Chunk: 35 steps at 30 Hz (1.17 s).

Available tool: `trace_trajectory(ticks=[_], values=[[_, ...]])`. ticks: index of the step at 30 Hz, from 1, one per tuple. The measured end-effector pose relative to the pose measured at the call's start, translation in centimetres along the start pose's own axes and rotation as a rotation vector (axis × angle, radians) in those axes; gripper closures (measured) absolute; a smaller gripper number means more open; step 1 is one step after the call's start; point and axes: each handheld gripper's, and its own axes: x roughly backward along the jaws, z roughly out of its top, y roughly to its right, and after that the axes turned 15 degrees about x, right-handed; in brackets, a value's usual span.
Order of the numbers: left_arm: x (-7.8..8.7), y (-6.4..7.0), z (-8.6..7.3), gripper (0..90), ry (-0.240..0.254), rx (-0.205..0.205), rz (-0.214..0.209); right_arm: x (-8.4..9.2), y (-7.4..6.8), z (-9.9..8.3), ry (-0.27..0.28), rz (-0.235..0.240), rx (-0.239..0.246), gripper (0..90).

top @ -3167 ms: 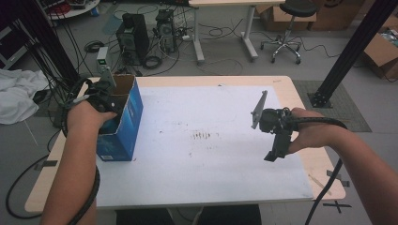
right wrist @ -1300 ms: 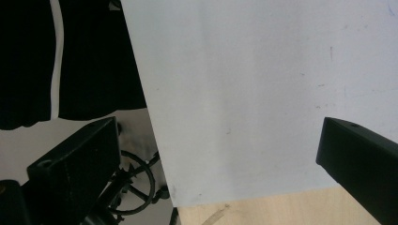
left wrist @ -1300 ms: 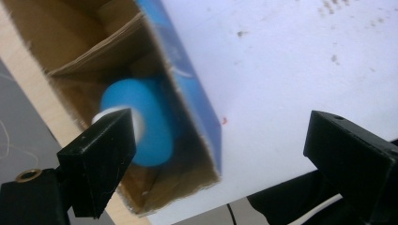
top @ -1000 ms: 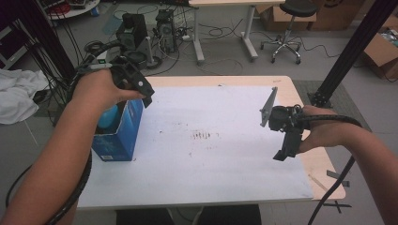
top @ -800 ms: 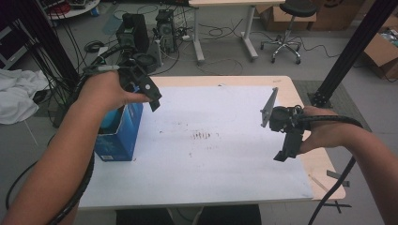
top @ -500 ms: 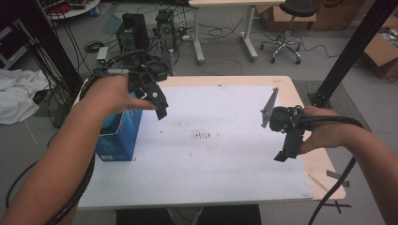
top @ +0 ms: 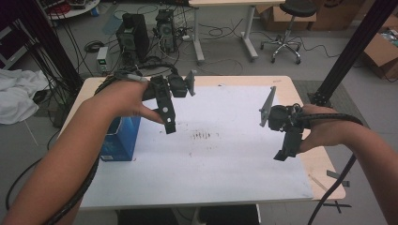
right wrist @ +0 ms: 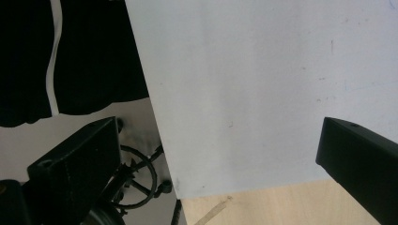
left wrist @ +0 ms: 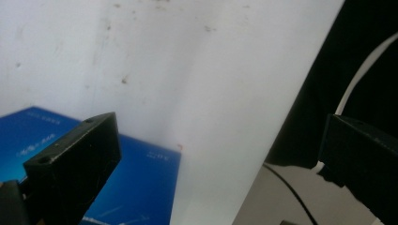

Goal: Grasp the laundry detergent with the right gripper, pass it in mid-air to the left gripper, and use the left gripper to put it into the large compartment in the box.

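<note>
- The left gripper (top: 168,123) hangs over the white sheet (top: 211,159), just to the right of the blue box (top: 121,139); its jaws stand wide apart with nothing between them. They have just been opening, and in the left gripper view only bare sheet and a corner of the blue box (left wrist: 94,187) lie beyond the two black jaws.
- The right gripper (top: 287,149) is well to the right of the blue box, above the far-right part of the sheet near the table (top: 324,173) edge. Its jaws are also spread, empty, with plain sheet and a strip of wooden table (right wrist: 263,206) below them.
- The blue box stands upright at the left edge of the sheet, partly behind the person's left forearm. Neither gripper touches it.
- Judgement on progress: the box looks set down and released, so any placing of it at this left spot seems finished. Its top appears open, but the forearm covers much of it, so I cannot tell whether anything is inside.
- What is left is unclear from the scene: no other loose thing lies on the sheet, only some dark scuff marks (top: 202,136) to the right of the box.
</note>
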Motion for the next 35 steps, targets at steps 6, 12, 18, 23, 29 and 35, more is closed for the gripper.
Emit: trace_trajectory(ticks=[6,12,18,23,29,35], values=[[-0.7,0.8,0.4,0.1,-0.024,-0.079,-0.025,-0.2,0.3,-0.1,-0.008,0.005,0.001,0.2],[-0.6,0.9,0.3,0.1,-0.003,-0.114,-0.032,0.0,1.0,-0.1,-0.004,0.003,0.000,0.2],[-0.6,1.1,-0.2,0.1,-0.012,-0.122,-0.036,0.0,1.4,0.4,-0.012,0.003,0.008,0.5],[-0.6,1.1,-0.5,0.1,-0.010,-0.127,-0.037,0.0,1.5,0.8,-0.015,0.001,0.021,0.5],[-0.7,0.9,-0.6,0.1,-0.007,-0.127,-0.048,-0.3,1.7,1.0,-0.020,0.013,0.020,0.5],[-0.9,0.8,-0.6,0.1,-0.011,-0.130,-0.054,-0.4,1.8,1.2,-0.014,0.010,0.020,0.4]])
